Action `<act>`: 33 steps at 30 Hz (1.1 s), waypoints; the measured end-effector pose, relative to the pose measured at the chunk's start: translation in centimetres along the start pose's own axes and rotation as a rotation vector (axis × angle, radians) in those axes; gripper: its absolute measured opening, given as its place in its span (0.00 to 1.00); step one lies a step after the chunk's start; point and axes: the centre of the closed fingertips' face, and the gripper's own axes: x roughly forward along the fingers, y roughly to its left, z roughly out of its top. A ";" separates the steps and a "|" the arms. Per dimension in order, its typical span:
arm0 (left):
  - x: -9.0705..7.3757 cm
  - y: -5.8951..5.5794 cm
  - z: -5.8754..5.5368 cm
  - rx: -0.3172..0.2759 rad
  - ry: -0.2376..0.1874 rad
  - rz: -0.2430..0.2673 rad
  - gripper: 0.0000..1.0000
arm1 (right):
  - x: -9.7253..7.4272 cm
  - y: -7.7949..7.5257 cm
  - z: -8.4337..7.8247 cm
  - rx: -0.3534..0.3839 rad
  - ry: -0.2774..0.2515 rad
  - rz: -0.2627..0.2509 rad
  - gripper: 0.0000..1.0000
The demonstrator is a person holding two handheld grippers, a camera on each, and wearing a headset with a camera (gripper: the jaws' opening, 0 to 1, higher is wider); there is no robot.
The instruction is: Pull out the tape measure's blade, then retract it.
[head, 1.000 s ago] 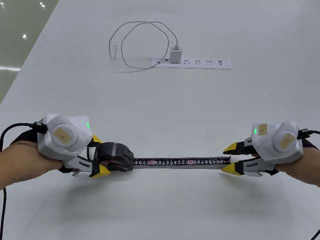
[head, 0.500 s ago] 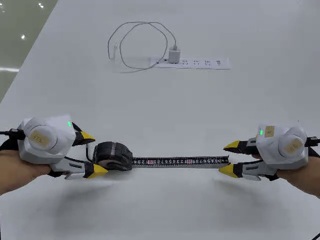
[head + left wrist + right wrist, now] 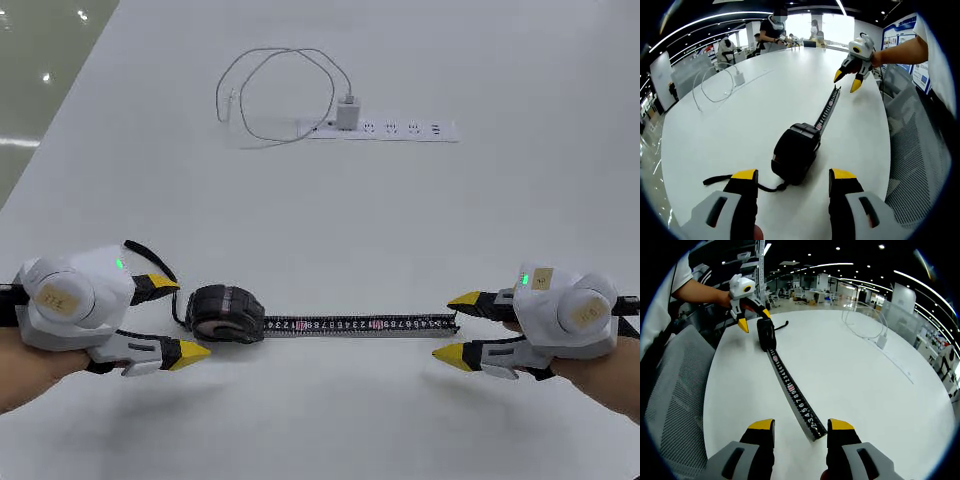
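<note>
- Your left gripper has let go, jaws wide; the tape measure sits on the worktop just ahead of it.
- Your right gripper has dropped the blade too, jaws wide.
- The blade looks out far enough; next, let it slide back in.

Big white tabletop in front of me, smooth, bit glossy. Far side: white power strip lying flat, charger plugged in, thin white cable looped next to it. Shiny pale green floor off left edge, light spots bouncing off it. Grey mesh chair right by tabletop edge. Dark ceiling, long strip lights plus small spots. Blue poster boards at side, few people at far end, metal rack further back.
</note>
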 end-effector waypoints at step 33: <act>-3.6 -2.8 -1.4 -0.161 -0.126 0.110 0.75 | -2.6 2.4 0.0 0.123 -0.066 -0.121 0.68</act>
